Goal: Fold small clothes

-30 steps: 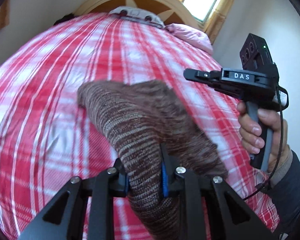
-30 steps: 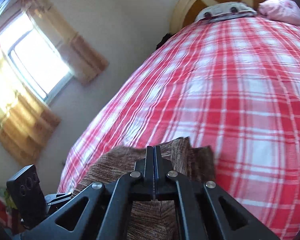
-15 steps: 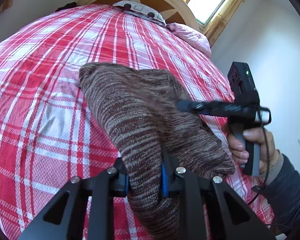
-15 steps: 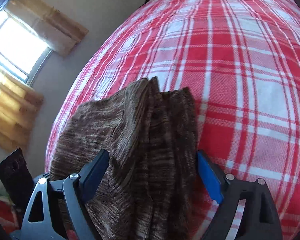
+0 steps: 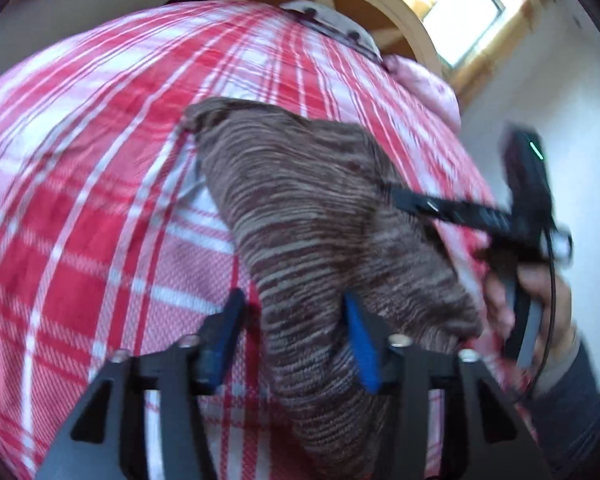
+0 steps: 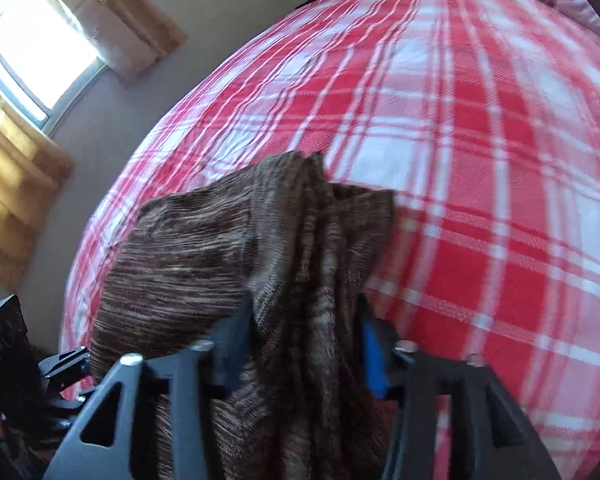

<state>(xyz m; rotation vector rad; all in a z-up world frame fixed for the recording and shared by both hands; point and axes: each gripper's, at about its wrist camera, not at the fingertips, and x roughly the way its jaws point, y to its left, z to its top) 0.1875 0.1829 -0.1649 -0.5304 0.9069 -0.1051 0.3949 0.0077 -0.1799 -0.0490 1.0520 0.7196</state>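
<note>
A brown striped knit garment (image 5: 312, 232) lies bunched on the red and white plaid bedspread (image 5: 84, 216). My left gripper (image 5: 292, 332) is open, its blue pads on either side of the garment's near end. My right gripper (image 6: 304, 340) is partly open, with folds of the same garment (image 6: 204, 248) between its jaws. In the left wrist view the right gripper (image 5: 396, 196) reaches in from the right, its tip at the garment's right edge. Whether the pads touch the cloth is unclear.
The plaid bedspread (image 6: 480, 152) fills both views. A wooden headboard (image 5: 384, 4) and a pink pillow (image 5: 428, 88) are at the far end. Curtained windows (image 6: 40, 60) sit in the side wall. The left tool body (image 6: 8, 364) shows at lower left.
My left gripper has opened and let go of the garment. My right gripper opened from shut half a second ago and has since narrowed around the garment's folds. The bed's far end is back in view.
</note>
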